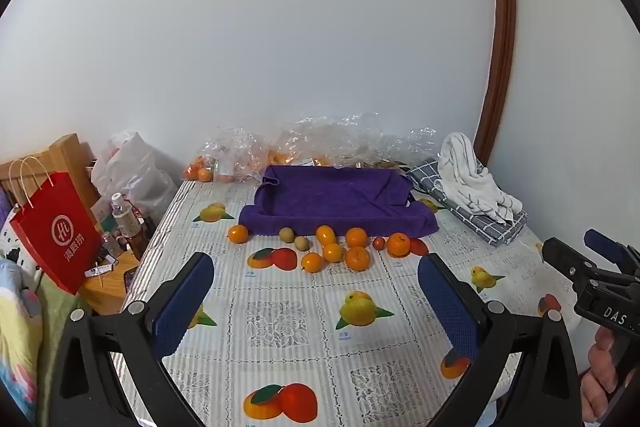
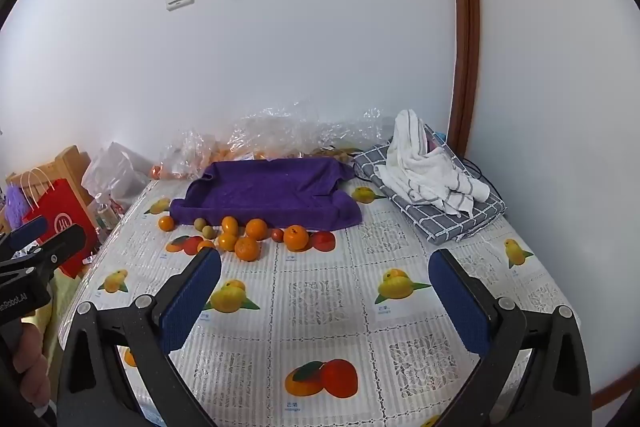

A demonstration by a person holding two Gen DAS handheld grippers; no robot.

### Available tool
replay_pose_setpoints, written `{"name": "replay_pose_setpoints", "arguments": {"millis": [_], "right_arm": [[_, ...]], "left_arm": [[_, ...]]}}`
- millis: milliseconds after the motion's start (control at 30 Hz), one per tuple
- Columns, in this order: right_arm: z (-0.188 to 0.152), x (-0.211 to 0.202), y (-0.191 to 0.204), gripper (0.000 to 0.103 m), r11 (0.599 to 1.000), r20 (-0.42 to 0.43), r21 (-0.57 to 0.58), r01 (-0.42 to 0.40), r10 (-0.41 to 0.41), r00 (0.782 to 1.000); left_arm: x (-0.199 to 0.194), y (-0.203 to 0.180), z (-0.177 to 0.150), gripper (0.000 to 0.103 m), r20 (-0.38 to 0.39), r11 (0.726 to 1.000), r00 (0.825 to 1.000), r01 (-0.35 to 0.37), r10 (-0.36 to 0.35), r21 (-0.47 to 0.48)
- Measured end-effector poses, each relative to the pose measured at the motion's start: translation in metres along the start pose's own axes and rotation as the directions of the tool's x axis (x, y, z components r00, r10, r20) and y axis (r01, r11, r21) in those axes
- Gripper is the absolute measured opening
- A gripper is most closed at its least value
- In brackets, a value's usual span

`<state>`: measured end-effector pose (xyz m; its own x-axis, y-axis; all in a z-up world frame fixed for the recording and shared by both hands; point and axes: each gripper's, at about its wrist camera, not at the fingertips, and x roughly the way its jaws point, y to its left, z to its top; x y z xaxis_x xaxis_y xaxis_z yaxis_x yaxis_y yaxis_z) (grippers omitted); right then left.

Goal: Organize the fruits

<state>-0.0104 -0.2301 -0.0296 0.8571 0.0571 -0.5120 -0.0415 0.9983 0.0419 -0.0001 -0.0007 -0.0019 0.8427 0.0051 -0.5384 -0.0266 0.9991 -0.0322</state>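
Small round orange fruits point(image 1: 334, 247) lie in a loose bunch on the table with the fruit-print plastic cloth point(image 1: 288, 311), just in front of the tray lined with a purple towel point(image 1: 336, 201) (two little greenish-brown ones and a tiny red one sit among them). The left gripper point(image 1: 316, 285) and the right gripper point(image 2: 325, 283) both hang above the cloth, jaws spread wide, holding nothing. A white striped towel point(image 2: 424, 167) lies on a folded grey checked cloth point(image 2: 452, 211).

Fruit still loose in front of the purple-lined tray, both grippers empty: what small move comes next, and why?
Probably ease the left hand-held gripper forward over the nearest orange. Its jaws stand open and empty, and the purple-lined tray holds no fruit.
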Motion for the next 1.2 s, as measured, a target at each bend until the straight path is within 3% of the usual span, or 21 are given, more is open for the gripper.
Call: {"name": "replay_pose_setpoints", "arguments": {"millis": [100, 333, 1200], "right_arm": [[0.000, -0.001, -0.001, 0.102, 1.000, -0.013, -0.002, 0.001, -0.001, 1.000], [0.000, -0.007, 0.000, 0.102, 1.000, -0.016, -0.009, 0.000, 0.000, 1.000], [-0.007, 0.000, -0.002, 0.102, 1.000, -0.014, 0.001, -0.014, 0.014, 1.000]], "left_arm": [[0.005, 0.000, 0.003, 0.103, -0.039, 1.000, 0.999, 0.010, -0.011, -0.011], [-0.003, -0.004, -0.002, 0.103, -0.006, 1.000, 1.000, -0.014, 0.014, 0.008], [-0.001, 0.000, -0.006, 0.103, -0.016, 1.000, 1.000, -0.009, 0.009, 0.007]]}}
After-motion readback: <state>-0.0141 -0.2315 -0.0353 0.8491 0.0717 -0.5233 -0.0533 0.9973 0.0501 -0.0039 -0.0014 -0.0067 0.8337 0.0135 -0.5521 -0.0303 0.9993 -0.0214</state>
